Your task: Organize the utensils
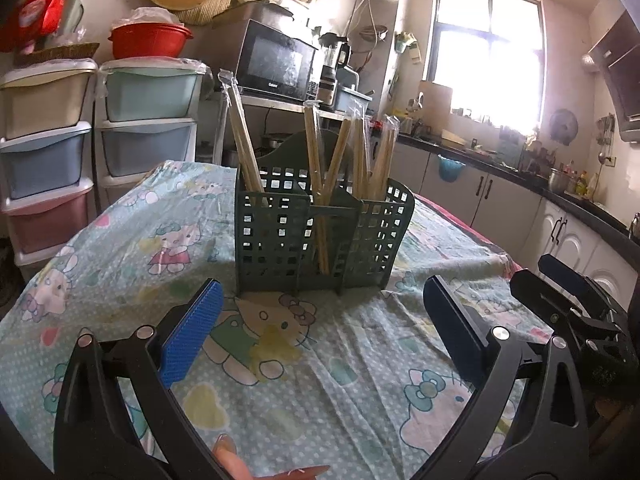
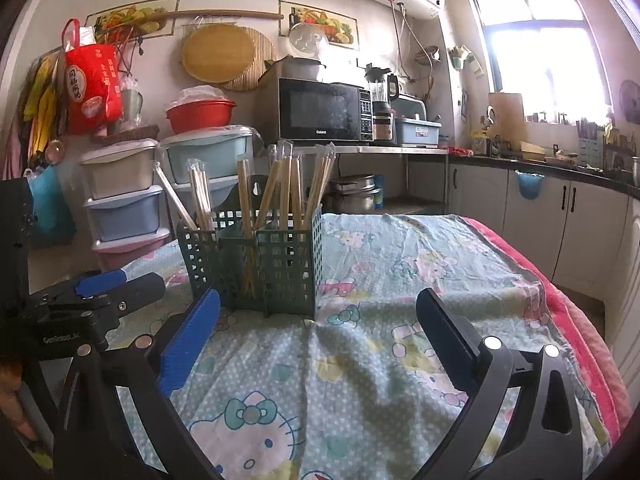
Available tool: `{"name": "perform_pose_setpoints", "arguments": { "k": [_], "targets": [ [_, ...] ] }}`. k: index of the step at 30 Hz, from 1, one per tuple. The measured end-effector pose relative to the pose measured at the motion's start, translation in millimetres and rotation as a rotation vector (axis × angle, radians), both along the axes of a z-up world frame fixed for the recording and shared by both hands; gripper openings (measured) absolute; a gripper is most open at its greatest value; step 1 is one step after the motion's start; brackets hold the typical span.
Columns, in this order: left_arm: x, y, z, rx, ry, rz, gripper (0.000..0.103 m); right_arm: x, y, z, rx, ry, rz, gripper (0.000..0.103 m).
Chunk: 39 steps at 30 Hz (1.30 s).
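Both the left gripper (image 1: 320,316) and the right gripper (image 2: 318,324) hang empty with fingers spread wide near the green basket (image 1: 320,236) of wrapped chopsticks (image 1: 316,160) on the tabletop (image 1: 320,380), so a bump could tip the light basket and spill them.

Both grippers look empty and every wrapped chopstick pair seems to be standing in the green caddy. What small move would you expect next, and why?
Probably a short pull back of both grippers. The left gripper and right gripper are open and hold nothing, the chopsticks all stand in the green caddy, and no loose utensil shows on the tablecloth. If tidying continues, the lone slanted pair could be straightened.
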State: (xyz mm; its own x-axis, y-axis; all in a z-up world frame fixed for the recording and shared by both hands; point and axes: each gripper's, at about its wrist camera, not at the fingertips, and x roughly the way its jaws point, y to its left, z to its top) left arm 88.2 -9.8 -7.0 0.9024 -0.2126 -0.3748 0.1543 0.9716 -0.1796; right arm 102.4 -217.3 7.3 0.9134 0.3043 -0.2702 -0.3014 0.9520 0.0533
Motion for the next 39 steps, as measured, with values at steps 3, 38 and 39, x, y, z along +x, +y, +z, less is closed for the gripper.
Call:
{"name": "perform_pose_setpoints", "arguments": {
  "k": [3,38,39],
  "targets": [
    [0.8,-0.4,-0.3,0.004,0.003,0.002,0.092,-1.1,-0.3,-0.7,0.001,0.001,-0.001,0.096],
    [0.5,-0.9,-0.6,0.006,0.006,0.005,0.092,-0.2,-2.6,-0.9,0.002,-0.001,-0.006,0.096],
    [0.8,-0.9,-0.6,0.006,0.006,0.005,0.092,-0.2,-2.6,-0.9,0.003,-0.001,-0.005,0.096]
  ]
}}
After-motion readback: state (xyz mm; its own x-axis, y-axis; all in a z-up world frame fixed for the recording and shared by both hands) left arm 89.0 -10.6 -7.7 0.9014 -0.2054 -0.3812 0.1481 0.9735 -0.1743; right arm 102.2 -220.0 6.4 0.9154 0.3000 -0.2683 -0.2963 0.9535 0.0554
